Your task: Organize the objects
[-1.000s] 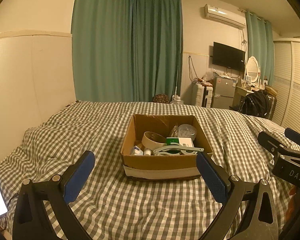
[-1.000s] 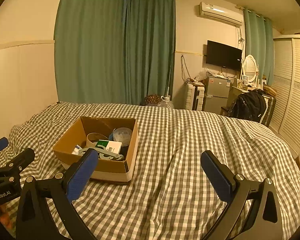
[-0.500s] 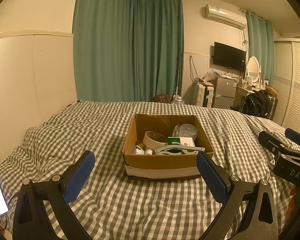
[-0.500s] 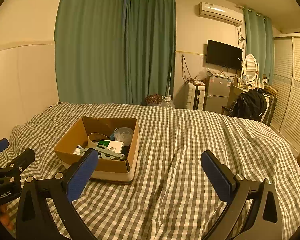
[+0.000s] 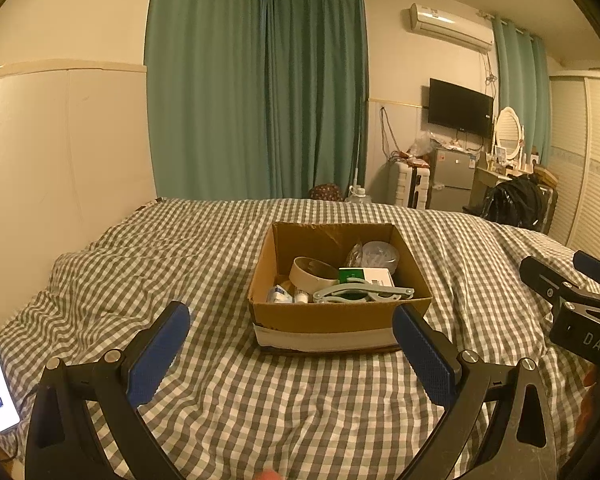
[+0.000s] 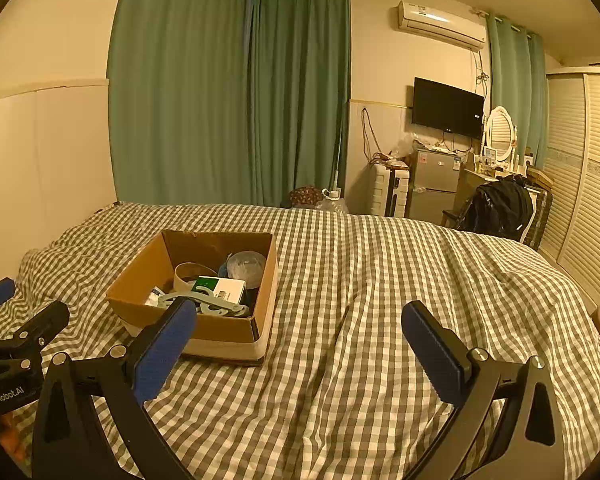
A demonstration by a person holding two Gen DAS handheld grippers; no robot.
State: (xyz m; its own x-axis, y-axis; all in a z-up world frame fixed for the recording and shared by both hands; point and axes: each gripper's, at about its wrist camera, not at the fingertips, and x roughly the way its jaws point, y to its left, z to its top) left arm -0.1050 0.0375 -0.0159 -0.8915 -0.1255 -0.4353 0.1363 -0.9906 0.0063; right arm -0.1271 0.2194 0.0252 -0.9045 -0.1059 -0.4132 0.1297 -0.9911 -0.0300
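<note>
- Here's the cardboard box (image 5: 340, 312), sitting on the checked bedcover (image 5: 260, 400), roughly mid-bed and nearer the left edge than the right.
- Everything loose is inside it: a tape roll (image 5: 314, 274), a green-and-white carton (image 5: 366, 276), a grey hanger-like clip (image 5: 362, 292) lying across the near side, a clear round container (image 5: 380, 254) at the back right corner, and small packets (image 5: 280, 294) at the near left corner.
- No stray items show on the cover, so this fits either a box packed and finished or one about to be emptied and sorted; I can't call it.
- Either way, good handling here means coming in from above the open top, since the clip lies over the other things and would snag.
- Left gripper (image 5: 292, 348): spread wide, both blue pads bare, nothing between them, hovering short of the box's near wall.
- Right gripper (image 6: 300, 344): equally wide, empty, over bare cover off the box's right side; its left pad only overlaps the box in view.
</note>
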